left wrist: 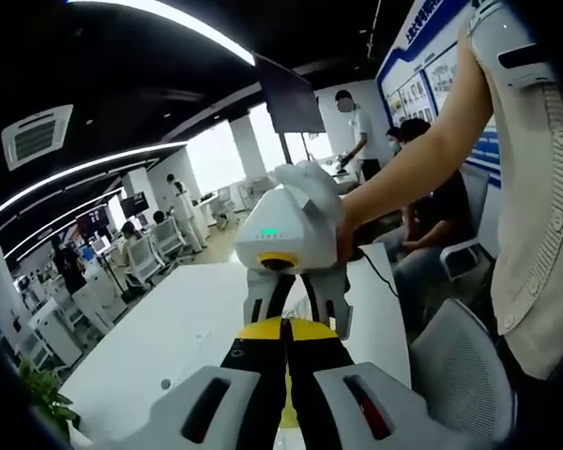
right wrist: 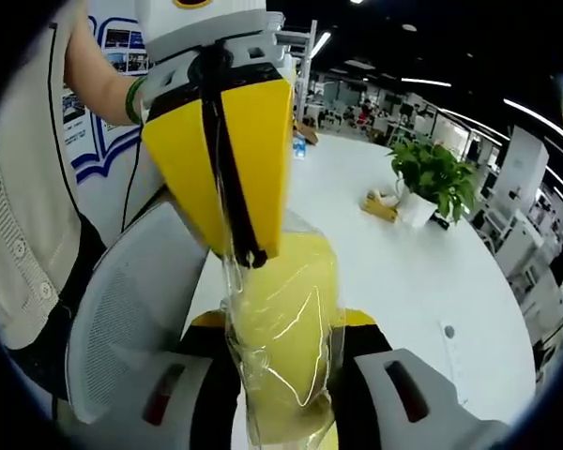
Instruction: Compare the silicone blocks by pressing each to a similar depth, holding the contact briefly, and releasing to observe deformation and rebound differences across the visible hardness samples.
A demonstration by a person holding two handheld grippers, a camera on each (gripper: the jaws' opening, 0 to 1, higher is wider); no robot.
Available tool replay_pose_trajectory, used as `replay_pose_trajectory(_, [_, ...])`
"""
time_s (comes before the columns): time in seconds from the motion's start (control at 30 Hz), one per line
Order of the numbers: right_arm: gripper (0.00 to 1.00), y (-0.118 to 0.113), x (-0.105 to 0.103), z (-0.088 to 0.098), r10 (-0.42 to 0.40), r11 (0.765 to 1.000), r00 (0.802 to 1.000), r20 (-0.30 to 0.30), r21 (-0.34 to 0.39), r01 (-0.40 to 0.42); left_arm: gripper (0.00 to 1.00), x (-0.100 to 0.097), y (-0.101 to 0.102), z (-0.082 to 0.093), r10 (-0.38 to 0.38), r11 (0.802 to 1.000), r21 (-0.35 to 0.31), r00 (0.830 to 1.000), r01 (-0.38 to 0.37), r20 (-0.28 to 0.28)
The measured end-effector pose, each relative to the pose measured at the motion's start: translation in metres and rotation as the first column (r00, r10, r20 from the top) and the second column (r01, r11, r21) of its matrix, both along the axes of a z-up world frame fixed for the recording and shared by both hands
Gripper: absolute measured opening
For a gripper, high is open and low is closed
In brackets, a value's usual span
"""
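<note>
The right hand-held gripper point(right wrist: 283, 375) pinches a bagged yellow silicone block point(right wrist: 286, 347); the left hand-held gripper point(right wrist: 249, 248), pressed together, nips its wrap.

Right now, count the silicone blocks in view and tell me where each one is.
1. A yellow block, wrapped in clear film, sits between the right gripper's fingers; the left gripper pinches the film above it. Others may be hidden.
</note>
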State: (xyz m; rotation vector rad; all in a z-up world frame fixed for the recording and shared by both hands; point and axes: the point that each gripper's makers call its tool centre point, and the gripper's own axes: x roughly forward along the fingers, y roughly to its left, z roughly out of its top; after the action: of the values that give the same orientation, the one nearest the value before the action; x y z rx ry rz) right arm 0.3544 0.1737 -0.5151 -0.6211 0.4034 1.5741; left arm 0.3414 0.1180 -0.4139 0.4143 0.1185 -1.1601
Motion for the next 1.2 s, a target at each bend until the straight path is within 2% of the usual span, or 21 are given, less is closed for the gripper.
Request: replay_pose_trajectory(1.2, [0.36,-0.0038,0.0062,-0.0062,-0.008,1.0,1.0,-0.008,-0.005,0.008,0.0,0.0022,-0.0087,-0.0047,-0.012,1.0,-0.009,1.0,0.012,-0.023])
